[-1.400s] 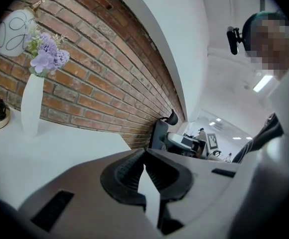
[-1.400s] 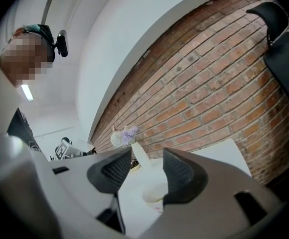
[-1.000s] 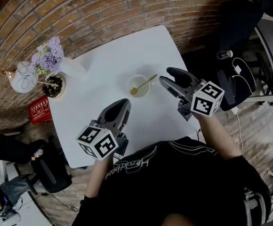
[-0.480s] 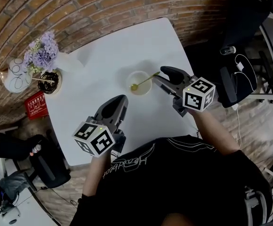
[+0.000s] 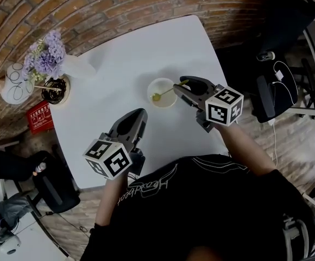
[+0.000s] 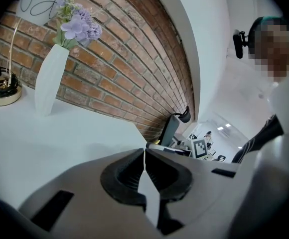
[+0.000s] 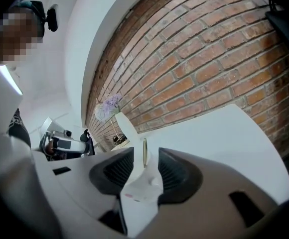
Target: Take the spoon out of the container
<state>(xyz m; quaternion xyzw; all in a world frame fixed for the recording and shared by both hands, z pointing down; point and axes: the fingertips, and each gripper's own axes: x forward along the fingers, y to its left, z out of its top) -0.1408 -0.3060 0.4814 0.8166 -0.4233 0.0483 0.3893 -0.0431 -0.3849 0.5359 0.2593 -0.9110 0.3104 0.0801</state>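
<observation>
Moved: right gripper [image 5: 178, 86] advanced to the spoon [image 5: 165, 93] handle. Its jaws were closing around the handle, not yet pressing; the spoon bowl lay in the container [image 5: 149, 94]. Left gripper [image 5: 138, 113] was clenched, empty. Risk: the thin handle could slip, tipping the container.

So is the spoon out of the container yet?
Not yet: the spoon leans inside the container, handle between the closing jaws of the right gripper.

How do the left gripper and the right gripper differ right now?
The left gripper has shut, empty jaws; the right gripper has jaws apart, closing, with the spoon handle between them. The left gripper sits back from the container; the right gripper is at its rim. Both hover over the white table.
</observation>
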